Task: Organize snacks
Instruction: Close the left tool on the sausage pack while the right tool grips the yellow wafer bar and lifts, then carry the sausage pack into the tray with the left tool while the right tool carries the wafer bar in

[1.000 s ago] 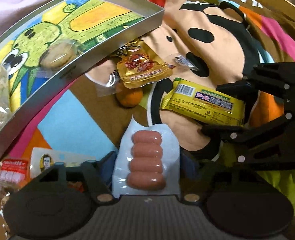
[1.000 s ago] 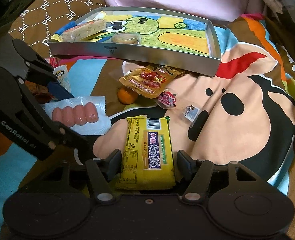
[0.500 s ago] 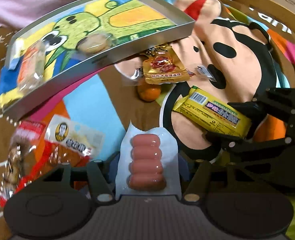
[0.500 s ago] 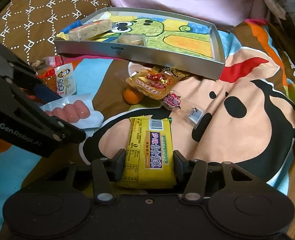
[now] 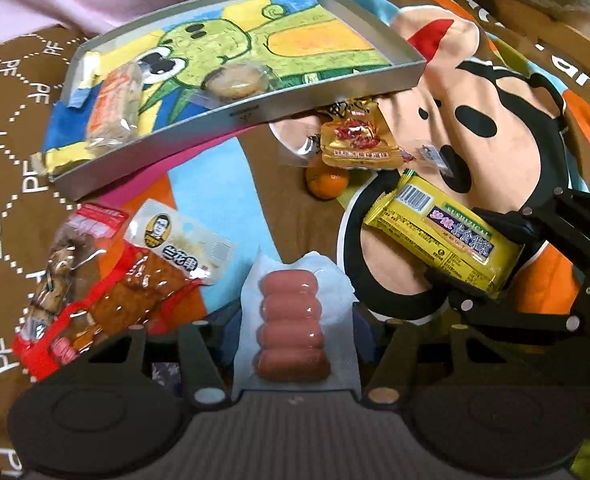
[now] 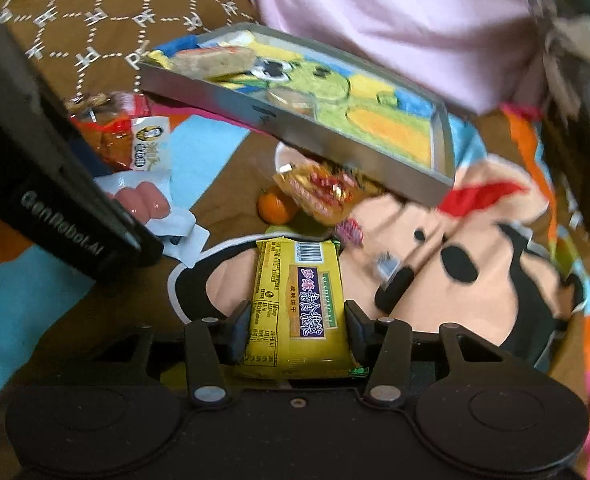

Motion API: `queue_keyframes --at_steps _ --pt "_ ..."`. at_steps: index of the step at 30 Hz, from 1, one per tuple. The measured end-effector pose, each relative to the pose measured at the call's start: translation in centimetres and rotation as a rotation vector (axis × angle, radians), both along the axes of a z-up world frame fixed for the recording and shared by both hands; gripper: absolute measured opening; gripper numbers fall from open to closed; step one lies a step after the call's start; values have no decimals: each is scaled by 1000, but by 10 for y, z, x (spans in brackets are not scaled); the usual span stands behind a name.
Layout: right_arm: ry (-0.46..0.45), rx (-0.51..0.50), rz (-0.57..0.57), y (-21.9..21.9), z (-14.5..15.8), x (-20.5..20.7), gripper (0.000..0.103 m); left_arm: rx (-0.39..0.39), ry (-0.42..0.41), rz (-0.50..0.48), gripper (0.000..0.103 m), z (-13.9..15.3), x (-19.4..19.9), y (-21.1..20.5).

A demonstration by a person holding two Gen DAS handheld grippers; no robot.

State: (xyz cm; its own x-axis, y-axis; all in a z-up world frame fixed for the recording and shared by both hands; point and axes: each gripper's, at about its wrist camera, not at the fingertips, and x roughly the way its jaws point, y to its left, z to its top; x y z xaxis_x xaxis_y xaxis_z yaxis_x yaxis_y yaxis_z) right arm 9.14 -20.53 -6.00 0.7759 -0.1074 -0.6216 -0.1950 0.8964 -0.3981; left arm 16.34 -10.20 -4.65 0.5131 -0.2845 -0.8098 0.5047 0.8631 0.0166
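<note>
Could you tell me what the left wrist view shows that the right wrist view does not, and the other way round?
Only the left wrist view shows the left gripper closing around the sausage pack, fully visible.

Only the right wrist view shows the right gripper closing with the yellow biscuit pack between its fingers.

Both show the metal tray holding two wrapped snacks, the small orange and the gold packet.

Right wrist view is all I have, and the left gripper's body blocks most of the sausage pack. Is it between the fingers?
Observer: Yes. The sausage pack lies lengthwise between the fingers of the left gripper, whose jaws are closing on it.
Operator: How many sausages?
Observer: Four, in a row.
Operator: Tray contents? Blurred here.
Observer: The tray holds a wrapped bar and a round biscuit, lying apart.
</note>
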Motion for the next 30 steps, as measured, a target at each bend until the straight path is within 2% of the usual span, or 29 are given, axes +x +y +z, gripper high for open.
queue_keyframes --at_steps 3,8,18,24,30 --pt "-41 -19 15 2 6 -5 50 -14 -30 17 60 11 -7 3" --pt "-107 17 1 -2 20 -10 50 -50 -80 53 60 34 -12 5" --pt "-295 44 1 -7 46 -24 50 -78 -234 99 61 73 -15 -7" --pt "-417 57 0 -14 63 -20 50 -126 -304 149 61 88 -5 -13" --pt "-553 72 -22 -27 84 0 50 -158 -350 218 61 99 22 -23"
